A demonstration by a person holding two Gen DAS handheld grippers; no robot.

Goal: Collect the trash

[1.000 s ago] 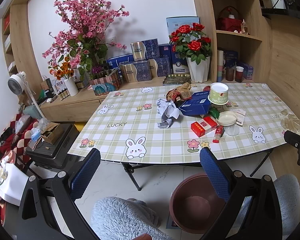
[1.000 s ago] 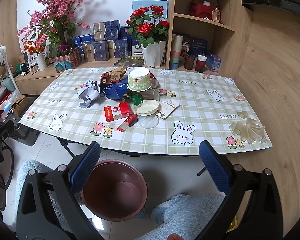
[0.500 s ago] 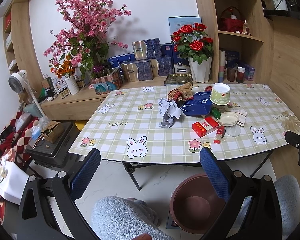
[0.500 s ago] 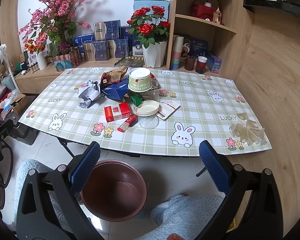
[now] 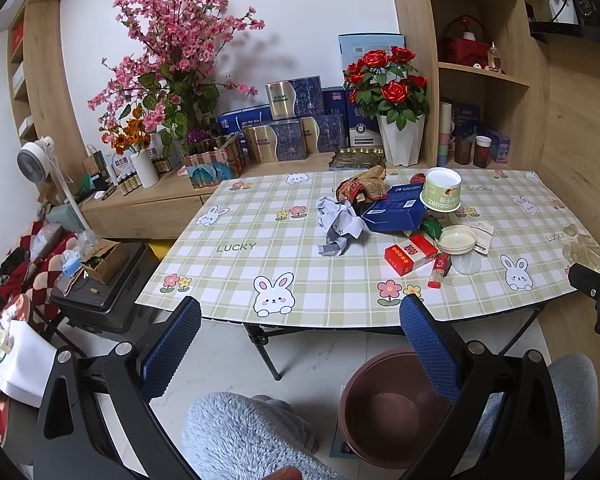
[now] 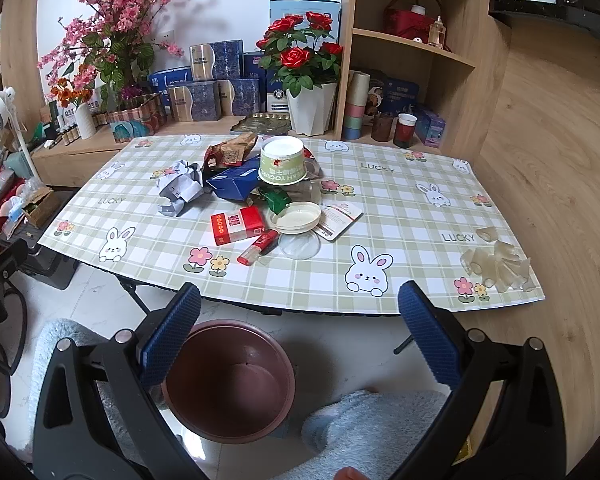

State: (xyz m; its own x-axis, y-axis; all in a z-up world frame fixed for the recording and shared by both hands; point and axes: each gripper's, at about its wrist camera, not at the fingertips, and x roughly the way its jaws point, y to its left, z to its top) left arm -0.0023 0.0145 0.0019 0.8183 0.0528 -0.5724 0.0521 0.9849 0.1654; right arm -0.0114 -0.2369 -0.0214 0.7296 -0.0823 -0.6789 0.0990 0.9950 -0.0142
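both tongs, left (image 5: pixel 300 344) and right (image 6: pixel 299 340), gape empty (brown bin (image 6: pixel 228 380) below).

Right gripper (image 6: pixel 299 332) jaws spread over brown bin (image 6: pixel 228 380), trash-strewn table (image 6: pixel 400 216) ahead

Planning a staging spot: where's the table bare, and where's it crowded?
Bare: the near-left cloth, between the crumpled paper and the table's left edge; also the right side, between the card and the clear wrapper. Crowded: the middle, where the blue box, yogurt tub, red pack and lids cluster.
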